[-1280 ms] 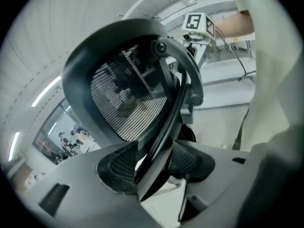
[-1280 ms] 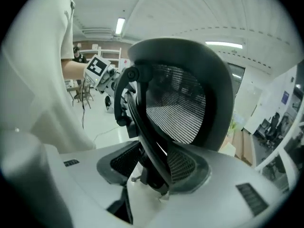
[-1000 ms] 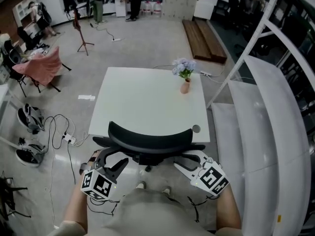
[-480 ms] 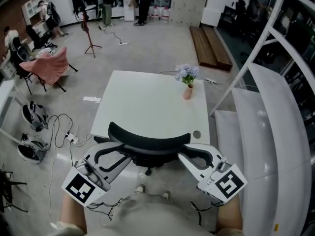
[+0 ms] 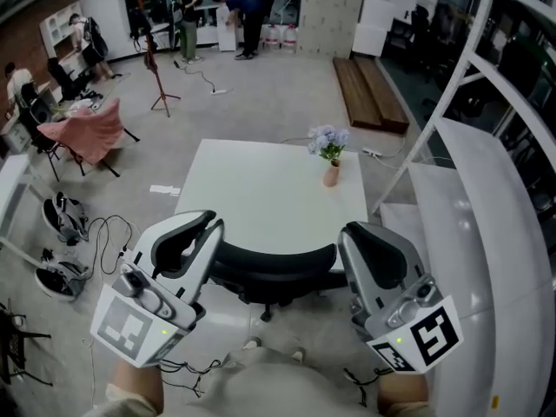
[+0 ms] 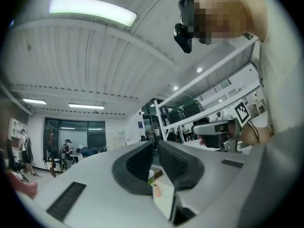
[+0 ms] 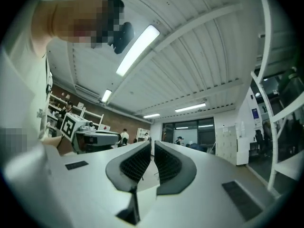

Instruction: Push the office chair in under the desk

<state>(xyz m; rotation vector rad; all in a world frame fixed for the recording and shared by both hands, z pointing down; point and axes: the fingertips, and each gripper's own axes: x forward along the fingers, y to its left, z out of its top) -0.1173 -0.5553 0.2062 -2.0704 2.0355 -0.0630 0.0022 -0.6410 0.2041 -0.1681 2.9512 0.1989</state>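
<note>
While both hang above the office chair (image 5: 271, 266) touching nothing, the left claw (image 5: 193, 231) and right claw (image 5: 375, 248) are closing to a narrow gap, both empty. The chair's backrest sits at the tabletop's (image 5: 261, 189) near edge, with the seat seemingly under it. Any last push likely needs both claws against the backrest, pressing evenly so the chair rolls straight and doesn't swivel.
</note>
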